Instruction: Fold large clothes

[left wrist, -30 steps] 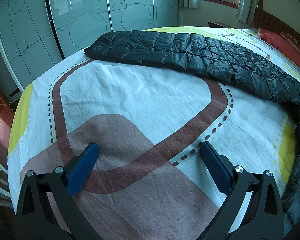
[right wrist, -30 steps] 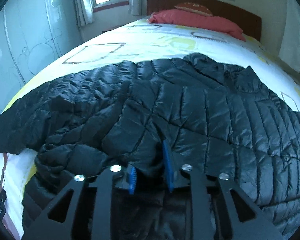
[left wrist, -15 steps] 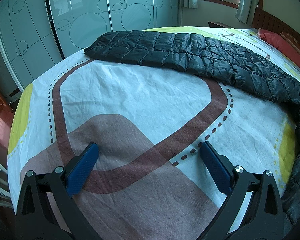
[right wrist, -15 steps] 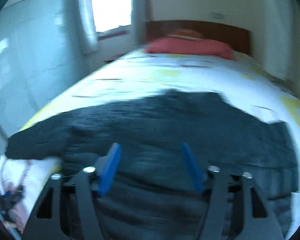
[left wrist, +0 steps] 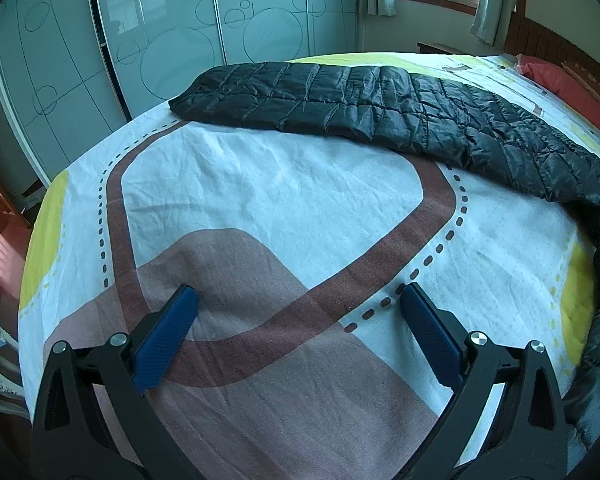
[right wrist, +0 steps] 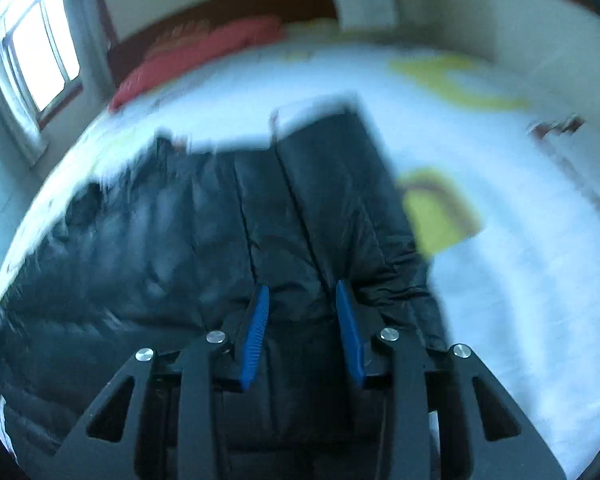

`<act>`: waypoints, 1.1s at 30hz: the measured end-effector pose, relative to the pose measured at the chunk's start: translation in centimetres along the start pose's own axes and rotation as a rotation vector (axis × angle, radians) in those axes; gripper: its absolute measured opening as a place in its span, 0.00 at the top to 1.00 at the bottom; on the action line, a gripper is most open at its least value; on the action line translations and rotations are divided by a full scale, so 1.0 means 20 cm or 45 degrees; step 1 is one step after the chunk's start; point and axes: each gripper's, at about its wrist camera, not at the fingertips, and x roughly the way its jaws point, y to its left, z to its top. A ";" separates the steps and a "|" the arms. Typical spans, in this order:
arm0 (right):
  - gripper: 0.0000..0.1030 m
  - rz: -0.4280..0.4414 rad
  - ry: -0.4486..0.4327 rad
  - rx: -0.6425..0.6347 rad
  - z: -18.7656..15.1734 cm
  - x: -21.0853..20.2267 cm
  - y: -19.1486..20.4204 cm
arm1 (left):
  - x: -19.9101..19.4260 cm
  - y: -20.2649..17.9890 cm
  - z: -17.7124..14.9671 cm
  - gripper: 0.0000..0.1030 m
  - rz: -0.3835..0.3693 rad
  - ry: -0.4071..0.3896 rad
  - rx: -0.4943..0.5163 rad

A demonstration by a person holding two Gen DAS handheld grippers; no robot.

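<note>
Both grippers work over the bed (left wrist: 260, 184): the right gripper (right wrist: 302, 298) has just been narrowing its jaws, which stand partly apart over the black jacket (right wrist: 204, 240) with no fabric visibly pinched, while the left gripper (left wrist: 298, 300) hangs wide open above bare sheet, well short of the jacket. That jacket lies spread across the bed toward the red pillow (right wrist: 196, 52). If the right jaws close fully here, they may catch only slippery shell, so the puffy layers could slide out mid-fold.

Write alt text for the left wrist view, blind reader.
Open left tongs hover empty over a bedspread printed with brown bands, white and yellow. A black quilted jacket lies spread across the far side of the bed; frosted wardrobe doors stand behind.
</note>
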 end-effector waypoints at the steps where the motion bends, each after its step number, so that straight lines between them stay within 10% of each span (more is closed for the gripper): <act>1: 0.65 -0.025 -0.002 -0.030 0.00 -0.01 0.03 | 0.00 0.00 0.00 0.02 -0.001 0.000 0.000; 8: 0.65 -0.065 -0.132 -0.081 0.14 -0.13 0.09 | 0.00 0.00 0.00 0.02 0.000 0.000 0.000; 16: 0.60 -0.041 -0.013 -0.079 0.17 0.08 0.14 | 0.00 0.00 0.00 0.02 0.000 -0.001 0.000; 21: 0.38 0.017 -0.128 -0.151 0.08 -0.11 0.28 | 0.00 0.00 0.00 0.02 0.001 -0.002 0.000; 33: 0.37 0.000 -0.056 -0.220 -0.06 0.03 0.34 | 0.01 0.09 0.05 0.02 -0.150 0.037 -0.095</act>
